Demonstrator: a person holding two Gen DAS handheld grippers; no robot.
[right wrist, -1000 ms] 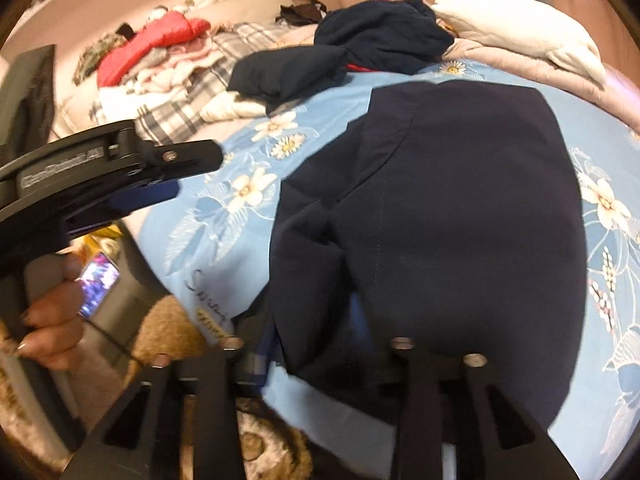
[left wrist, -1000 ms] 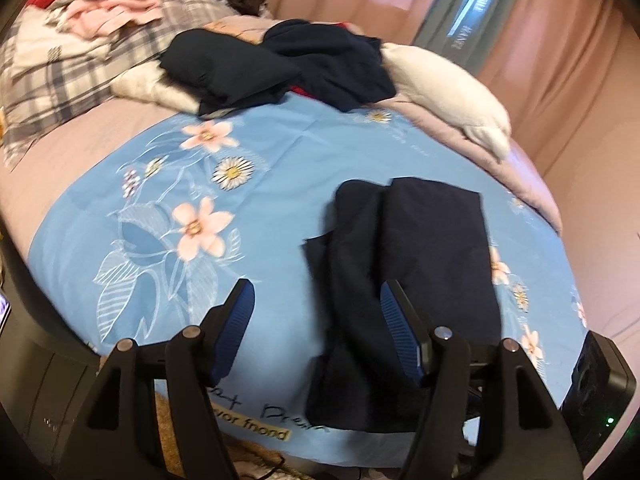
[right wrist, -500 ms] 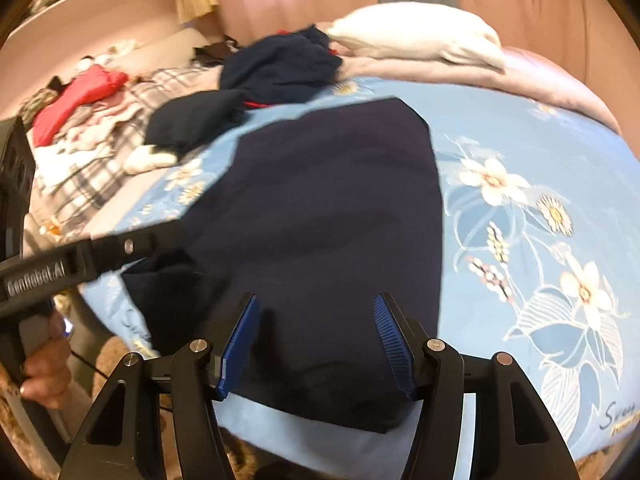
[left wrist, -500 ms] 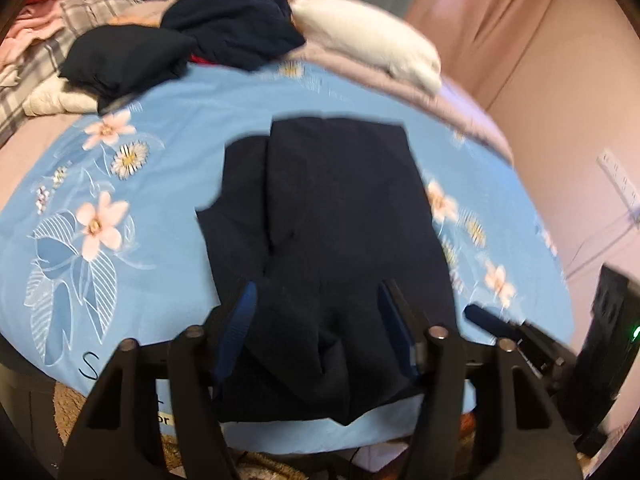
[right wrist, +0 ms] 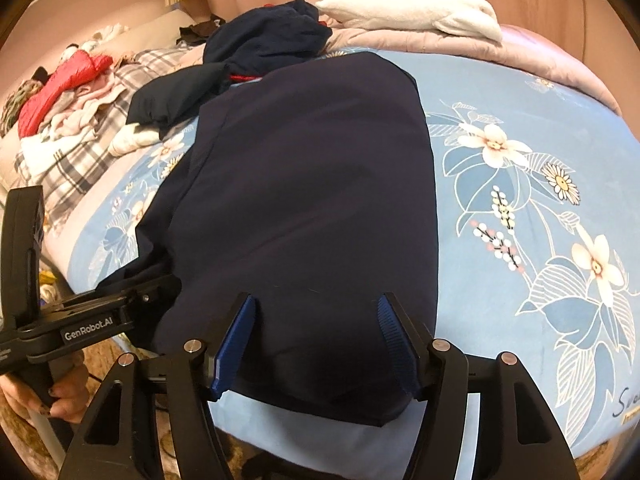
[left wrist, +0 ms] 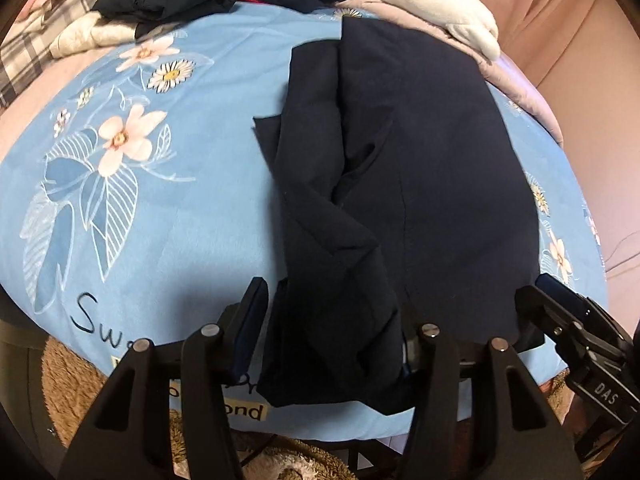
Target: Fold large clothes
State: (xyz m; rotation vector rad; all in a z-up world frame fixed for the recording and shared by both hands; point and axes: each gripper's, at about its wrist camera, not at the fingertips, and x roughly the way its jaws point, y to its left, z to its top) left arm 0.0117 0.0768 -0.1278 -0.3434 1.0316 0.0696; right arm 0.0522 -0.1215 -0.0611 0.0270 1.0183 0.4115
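Both grippers stand part open over the near hem of the dark garment (right wrist: 312, 184): right gripper (right wrist: 314, 340) just widened, left gripper (left wrist: 332, 344) straddles bunched cloth, neither visibly pinching

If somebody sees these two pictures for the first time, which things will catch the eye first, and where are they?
First comes the dark navy garment, lying partly folded down the middle of the light blue floral bedspread, its near end between the fingers of both grippers. Next, the left gripper and the right gripper stand open over that near end. At the far end of the bed lie a heap of dark clothes and a white pillow.
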